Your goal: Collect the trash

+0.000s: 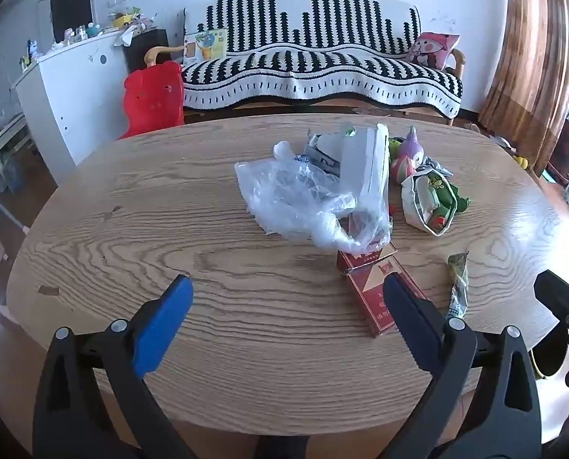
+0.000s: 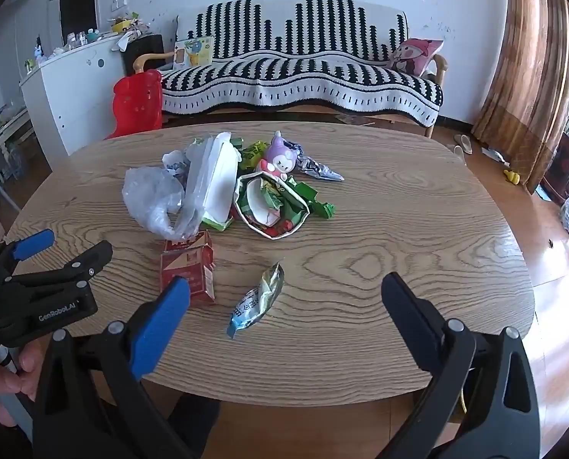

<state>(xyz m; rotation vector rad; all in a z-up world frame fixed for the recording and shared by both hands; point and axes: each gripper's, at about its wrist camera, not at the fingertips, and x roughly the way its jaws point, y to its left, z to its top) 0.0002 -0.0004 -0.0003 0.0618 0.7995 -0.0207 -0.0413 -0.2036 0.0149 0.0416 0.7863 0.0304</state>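
Trash lies on an oval wooden table. A clear plastic bag leans on a white foam box. A red cigarette pack lies in front of them. A crumpled paper cup, green wrappers and a silvery snack wrapper lie nearby. My left gripper is open and empty, its right finger over the pack. My right gripper is open and empty, above the silvery wrapper.
A small purple and pink toy figure stands behind the cup. Beyond the table stand a striped sofa, a red plastic chair and a white cabinet. A brown curtain hangs at the right.
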